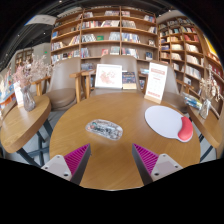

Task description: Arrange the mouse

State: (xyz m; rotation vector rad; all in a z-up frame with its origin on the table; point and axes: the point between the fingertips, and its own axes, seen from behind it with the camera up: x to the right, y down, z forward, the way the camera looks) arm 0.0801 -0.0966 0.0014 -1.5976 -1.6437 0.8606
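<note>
Tall bookshelves (110, 35) full of books stand all around this room. In front of me is a round wooden worktop (110, 145). My claw (111, 160) hangs over its near edge with its two pink pads (74, 158) wide apart — it is open and holds nothing. Just ahead of my fingers, near the middle of the worktop, lies a small see-through mouse (104, 128). To the right of it sits a white round mat (163, 121), and a red thing (186, 128) lies on its far right edge. At the back of the worktop stand two sign cards (108, 76) — one in the middle, one off to the right. A vase of flowers (30, 85) stands on another table to the left.
</note>
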